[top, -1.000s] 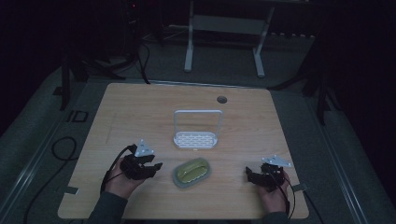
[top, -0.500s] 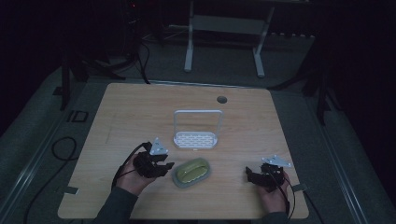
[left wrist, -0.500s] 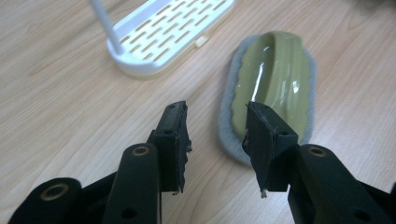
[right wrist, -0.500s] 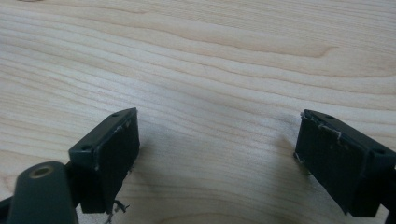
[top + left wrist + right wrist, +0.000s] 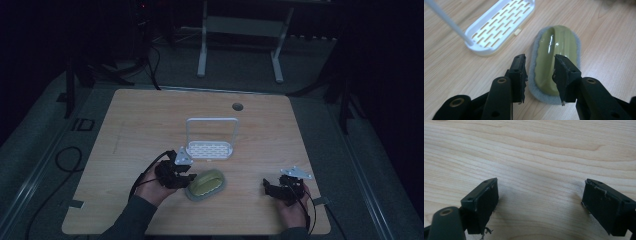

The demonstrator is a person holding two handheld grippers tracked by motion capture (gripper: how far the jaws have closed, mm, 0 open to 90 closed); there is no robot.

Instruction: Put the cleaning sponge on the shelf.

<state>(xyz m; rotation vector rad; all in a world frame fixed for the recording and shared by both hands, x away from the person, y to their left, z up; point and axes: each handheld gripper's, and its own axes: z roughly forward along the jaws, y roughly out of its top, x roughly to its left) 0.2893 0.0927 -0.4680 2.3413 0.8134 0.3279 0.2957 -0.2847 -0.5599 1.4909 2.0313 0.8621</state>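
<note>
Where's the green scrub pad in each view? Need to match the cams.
High view: green scrub pad sits low and centre on the table, just right of the left gripper.
Left gripper view: centre, flat on the wood, its near end between the open jaws.
Right gripper view: not in it; bare wood between open jaws.
Shared landmark: the white slotted rack, behind the pad in the high view, upper left in the left gripper view.
</note>
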